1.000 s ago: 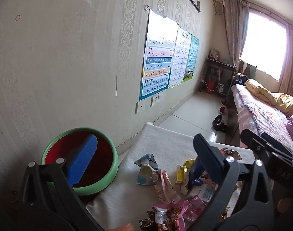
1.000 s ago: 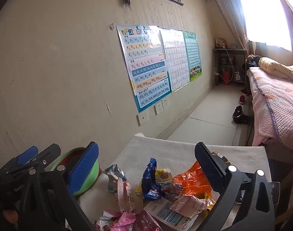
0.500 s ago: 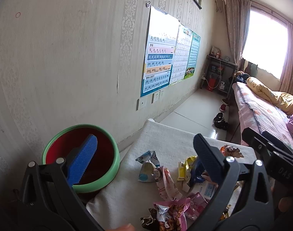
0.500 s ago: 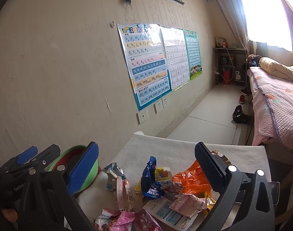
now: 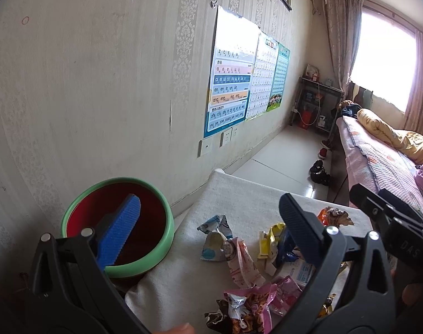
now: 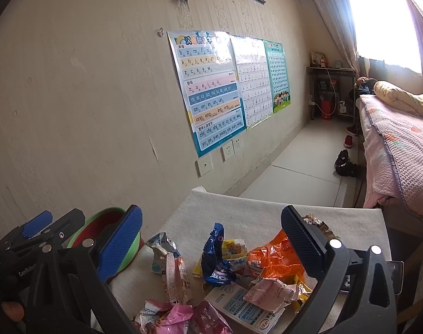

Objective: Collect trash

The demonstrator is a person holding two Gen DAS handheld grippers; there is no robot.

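Several crumpled snack wrappers lie on a white cloth-covered table (image 5: 239, 192): a blue-white one (image 5: 214, 239), a pink one (image 5: 255, 303), a blue Oreo one (image 6: 215, 256) and an orange one (image 6: 275, 256). A green-rimmed red bin (image 5: 144, 258) stands at the table's left edge, against the wall; it also shows in the right wrist view (image 6: 133, 247). My left gripper (image 5: 208, 231) is open and empty above the wrappers and the bin. My right gripper (image 6: 211, 239) is open and empty above the pile.
A papered wall with posters (image 6: 211, 91) runs along the left. A bed (image 6: 400, 144) stands at the right, with shoes (image 6: 344, 164) on the tiled floor beside it. A small shelf (image 6: 331, 94) stands under the window.
Both views have shifted slightly, the left gripper tilting up and a little closer to the table. Nothing on the table has moved.
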